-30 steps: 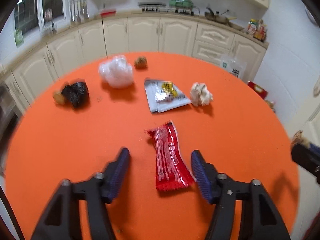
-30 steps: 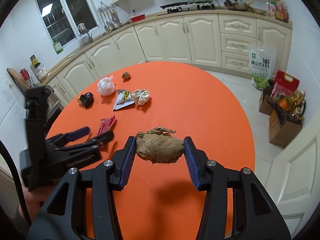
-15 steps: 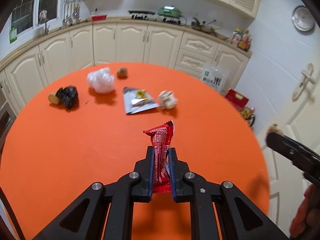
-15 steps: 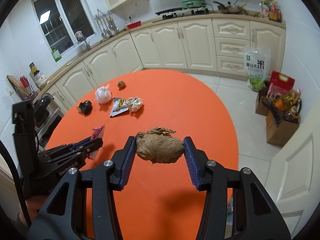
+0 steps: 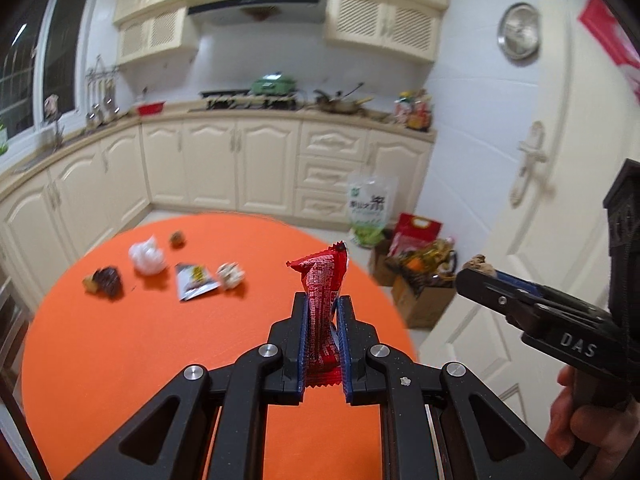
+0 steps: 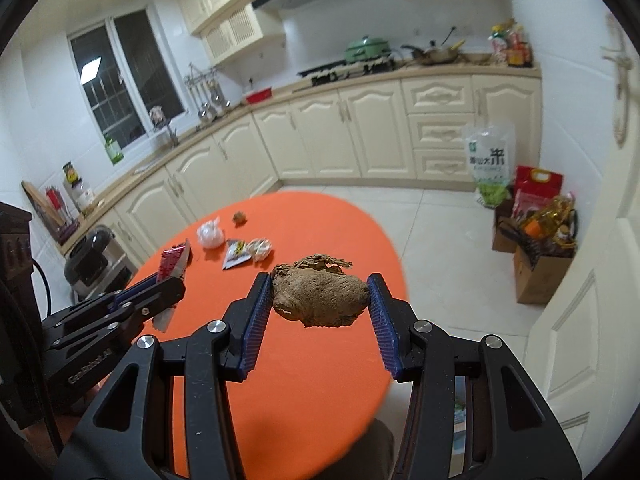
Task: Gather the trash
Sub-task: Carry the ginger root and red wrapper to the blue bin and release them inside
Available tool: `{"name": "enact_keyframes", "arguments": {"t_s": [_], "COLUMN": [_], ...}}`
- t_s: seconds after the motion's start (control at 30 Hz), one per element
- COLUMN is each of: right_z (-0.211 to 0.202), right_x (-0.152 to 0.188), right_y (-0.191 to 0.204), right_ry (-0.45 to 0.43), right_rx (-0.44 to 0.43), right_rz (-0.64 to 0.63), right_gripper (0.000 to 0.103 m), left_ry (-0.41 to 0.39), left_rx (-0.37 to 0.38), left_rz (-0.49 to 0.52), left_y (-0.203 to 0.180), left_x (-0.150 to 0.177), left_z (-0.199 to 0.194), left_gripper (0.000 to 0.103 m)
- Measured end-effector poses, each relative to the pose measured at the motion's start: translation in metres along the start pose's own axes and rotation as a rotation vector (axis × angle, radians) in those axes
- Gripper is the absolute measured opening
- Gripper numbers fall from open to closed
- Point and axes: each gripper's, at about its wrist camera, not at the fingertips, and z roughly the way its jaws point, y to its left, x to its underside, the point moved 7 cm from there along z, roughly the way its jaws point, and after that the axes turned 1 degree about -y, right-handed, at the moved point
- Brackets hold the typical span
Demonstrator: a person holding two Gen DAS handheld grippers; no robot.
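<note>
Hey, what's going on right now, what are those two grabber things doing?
Left tongs shut on red wrapper. Right tongs shut on brown crumpled wad. Five scraps left on orange table. Nothing in the way.

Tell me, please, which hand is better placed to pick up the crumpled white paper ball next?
Neither yet: the left gripper is shut on the red wrapper, the right gripper on the brown lump; the paper ball waits.

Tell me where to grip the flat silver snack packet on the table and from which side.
Take the silver snack packet by its near edge, coming in low from the near side of the orange table. It lies flat, so a top-down pinch would probably find little to bite. The crumpled paper ball crowds its right side.
</note>
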Motion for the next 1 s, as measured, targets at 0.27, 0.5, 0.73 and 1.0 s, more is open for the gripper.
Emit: {"name": "enact_keyframes", "arguments": {"t_s": [0.27, 0.5, 0.73, 1.0], "right_z": [-0.046, -0.043, 0.004, 0.044], "right_x": [-0.003, 0.026, 0.080, 0.141], "right_y": [-0.069, -0.148, -0.215, -0.269], "right_ry": [-0.054, 0.001, 0.135, 0.260], "right_rx": [0.098, 0.180, 0.191, 0.179], "right_rz": [0.088, 0.208, 0.353, 0.513], "right_gripper": [0.045, 0.045, 0.045, 0.045], "left_ry": [0.017, 0.124, 0.271, 0.428], "left_rx": [0.101, 0.186, 0.220, 0.218], "left_rz": [0.080, 0.167, 0.248, 0.285], "left_y": [-0.062, -0.113, -0.150, -0.176], "left_x": [0.005, 0.026, 0.061, 0.085], "left_z": [0.007, 0.058, 0.119, 0.192], "left_gripper": [0.009, 0.010, 0.010, 0.010]}}
